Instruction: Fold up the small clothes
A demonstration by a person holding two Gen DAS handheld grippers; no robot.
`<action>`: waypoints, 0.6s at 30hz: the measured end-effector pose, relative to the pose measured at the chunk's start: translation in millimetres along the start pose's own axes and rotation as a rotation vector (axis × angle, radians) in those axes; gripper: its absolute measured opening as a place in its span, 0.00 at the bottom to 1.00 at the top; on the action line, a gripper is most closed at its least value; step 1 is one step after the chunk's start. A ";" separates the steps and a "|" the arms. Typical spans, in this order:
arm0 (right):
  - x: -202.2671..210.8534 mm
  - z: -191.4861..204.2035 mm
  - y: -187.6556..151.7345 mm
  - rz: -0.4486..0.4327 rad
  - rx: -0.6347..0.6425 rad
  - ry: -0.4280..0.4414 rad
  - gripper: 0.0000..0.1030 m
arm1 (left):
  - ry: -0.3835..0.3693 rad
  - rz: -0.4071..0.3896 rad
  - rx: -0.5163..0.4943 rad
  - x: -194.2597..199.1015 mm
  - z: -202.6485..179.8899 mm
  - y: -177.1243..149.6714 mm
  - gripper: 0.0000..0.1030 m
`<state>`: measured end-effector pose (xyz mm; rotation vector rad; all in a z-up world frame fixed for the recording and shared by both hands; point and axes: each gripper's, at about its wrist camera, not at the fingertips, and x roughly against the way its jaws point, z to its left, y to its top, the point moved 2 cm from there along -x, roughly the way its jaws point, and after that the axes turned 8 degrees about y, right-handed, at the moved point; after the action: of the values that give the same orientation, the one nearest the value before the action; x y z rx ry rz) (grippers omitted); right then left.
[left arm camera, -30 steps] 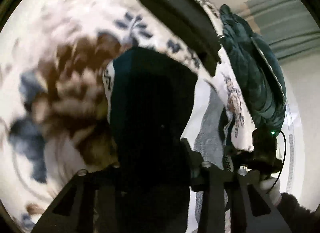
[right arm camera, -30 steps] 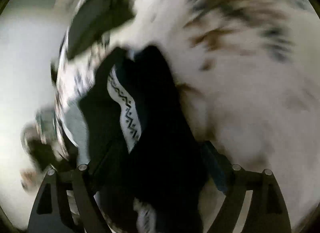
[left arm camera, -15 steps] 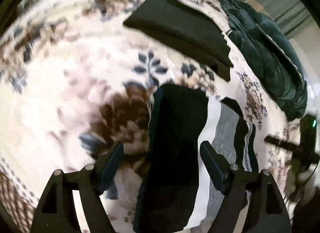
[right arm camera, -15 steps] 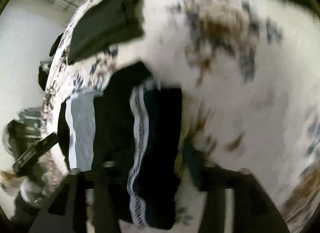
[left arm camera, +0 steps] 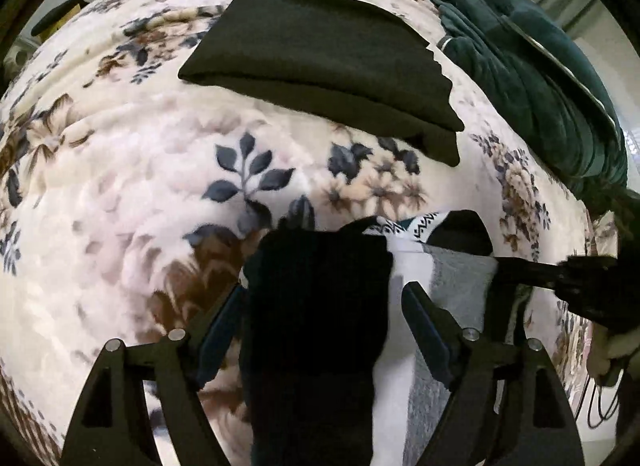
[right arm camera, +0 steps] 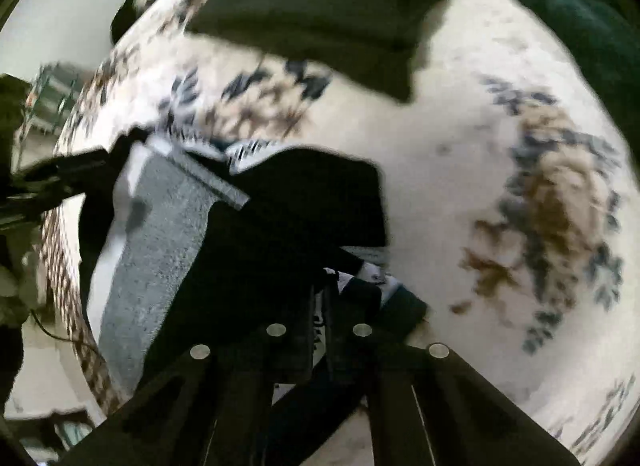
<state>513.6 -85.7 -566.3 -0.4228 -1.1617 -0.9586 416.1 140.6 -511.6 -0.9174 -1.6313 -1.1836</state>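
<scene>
Your right tool (right arm camera: 318, 330) is clamped on the near edge of the small dark knit garment with grey and white panels and a zigzag-trimmed band (left arm camera: 320, 306), which lies low and centre in both views on the cream floral plush bed blanket (left arm camera: 120, 193). Your left tool (left arm camera: 322, 318) stands released, its fingers straddling the black panel without pressing. Carry the pinched edge over evenly, keep it low so the layers stay aligned, and pin the far side with the left. Keep clear of the folded dark olive cloth (left arm camera: 320, 53) at upper centre.
</scene>
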 end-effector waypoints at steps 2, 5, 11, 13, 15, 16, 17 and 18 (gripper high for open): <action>14.5 -9.5 -3.0 -0.048 -0.044 0.031 0.07 | 0.002 0.004 0.015 -3.6 4.0 0.4 0.77; 8.9 -42.1 -15.3 0.020 -0.198 0.072 0.38 | -0.003 0.021 0.067 -10.0 13.6 -3.6 0.77; -15.9 -72.3 -48.3 -0.032 -0.381 0.198 0.10 | -0.011 0.033 0.123 -14.5 21.8 -9.0 0.77; -7.8 -68.0 -50.6 -0.108 -0.372 0.158 0.07 | -0.011 0.031 0.128 -15.1 22.2 -8.4 0.77; 8.9 -58.9 -53.4 -0.186 -0.342 0.095 0.07 | -0.020 0.041 0.132 -18.2 21.4 -7.3 0.77; 19.7 -54.6 -55.6 -0.224 -0.330 0.064 0.07 | -0.051 0.052 0.145 -21.4 21.4 -6.6 0.77; 31.2 -52.6 -56.8 -0.256 -0.326 0.047 0.07 | -0.068 0.054 0.160 -23.2 22.3 -5.8 0.76; 42.0 -48.7 -55.8 -0.280 -0.329 0.035 0.07 | -0.111 0.040 0.197 -25.4 23.8 -4.2 0.76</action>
<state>499.7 -169.2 -556.9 -0.5116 -1.0499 -1.4056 414.9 160.9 -540.2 -0.8982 -1.7745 -0.9394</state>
